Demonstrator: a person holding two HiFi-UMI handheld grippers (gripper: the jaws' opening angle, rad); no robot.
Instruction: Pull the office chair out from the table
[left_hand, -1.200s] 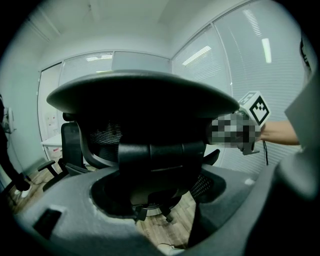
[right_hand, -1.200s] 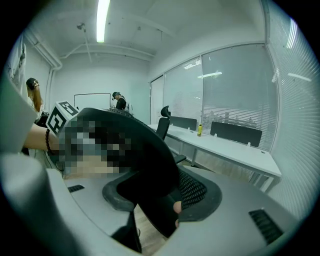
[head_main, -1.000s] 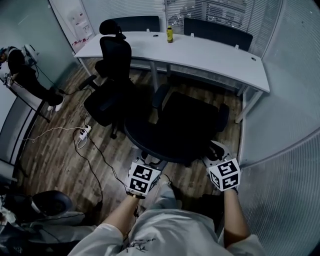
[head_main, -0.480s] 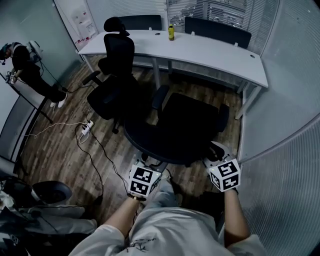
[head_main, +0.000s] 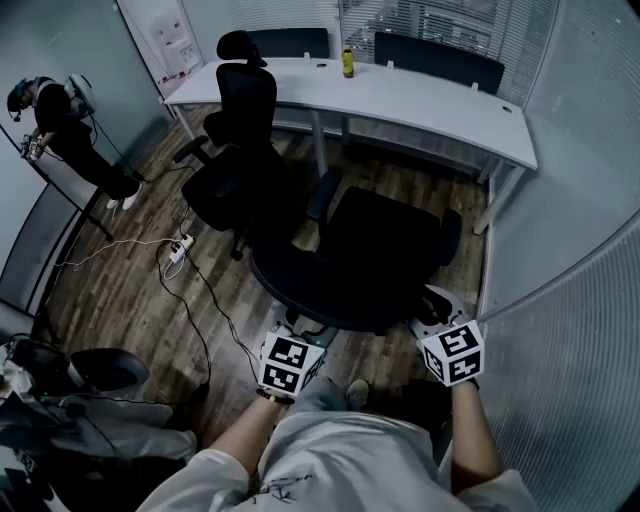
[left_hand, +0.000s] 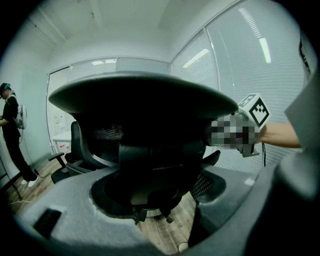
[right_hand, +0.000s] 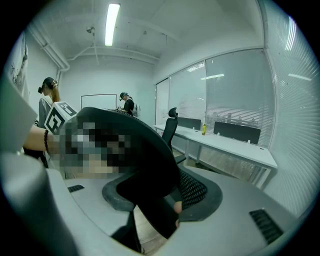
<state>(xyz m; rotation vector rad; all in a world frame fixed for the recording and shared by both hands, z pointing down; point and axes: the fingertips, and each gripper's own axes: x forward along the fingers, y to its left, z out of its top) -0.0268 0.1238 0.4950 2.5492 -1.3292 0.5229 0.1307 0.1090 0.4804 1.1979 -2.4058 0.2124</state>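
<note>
The black office chair (head_main: 350, 265) stands on the wood floor, clear of the white table (head_main: 430, 100), its backrest toward me. My left gripper (head_main: 293, 330) grips the backrest's left edge, and my right gripper (head_main: 432, 308) grips its right edge. In the left gripper view the dark backrest frame (left_hand: 145, 105) fills the gap between the grey jaws of my left gripper (left_hand: 160, 200). In the right gripper view the backrest's rim (right_hand: 145, 165) passes between the jaws of my right gripper (right_hand: 160, 205). Both grippers are shut on the backrest.
A second black chair with a headrest (head_main: 235, 150) stands at the table's left end. A yellow bottle (head_main: 348, 62) is on the table. A power strip and cables (head_main: 180, 250) lie on the floor to the left. A person (head_main: 60, 120) stands far left. A glass wall (head_main: 560, 300) runs close on the right.
The chair and both grippers have come back toward me, away from the table, which now sits farther up the head view. The grip on the backrest is unchanged.
</note>
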